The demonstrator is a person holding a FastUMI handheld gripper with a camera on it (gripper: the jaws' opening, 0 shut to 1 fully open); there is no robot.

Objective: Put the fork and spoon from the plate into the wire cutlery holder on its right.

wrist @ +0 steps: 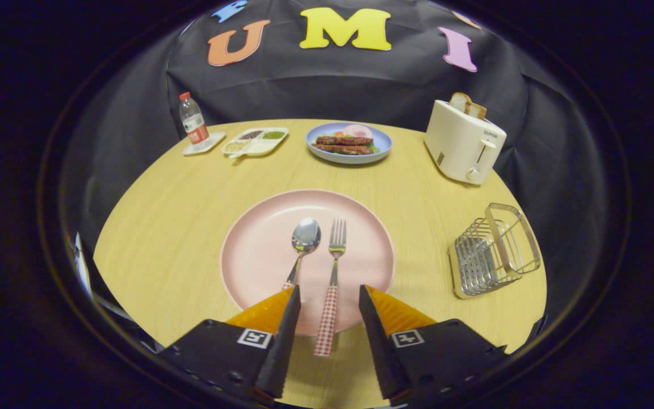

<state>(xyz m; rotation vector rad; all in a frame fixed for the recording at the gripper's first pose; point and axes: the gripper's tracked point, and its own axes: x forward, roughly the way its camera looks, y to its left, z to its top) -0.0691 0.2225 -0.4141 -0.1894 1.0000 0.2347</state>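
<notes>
Pale wood makes up the round table (179, 216), and near its front edge sits the pink plate (259, 255) with the two pieces I am after. My claw (330, 298) hangs low over the plate's near rim with its fingers (287, 324) spread wide, pressing on nothing. Between them runs the fork (334, 272), tines pointing away from me toward the plate's middle, its red-checked handle crossing the near rim and sticking out onto the bare wood. Just beside it on the left lies the spoon (304, 241), bowl up near the plate's centre, its handle slanting down until it slips under my left finger, so I cannot see its end. Both lie nearly parallel, close but not touching. Well apart, by the table's right edge, stands the wire cutlery holder (494, 250), with nothing showing inside it. Along the far edge, from left to right, stand a water bottle (193, 122) on a small white tray, a divided dish (256, 142) of seasonings, a blue plate (348, 145) of food, and a cream toaster (463, 147) with bread poking from its slots.
</notes>
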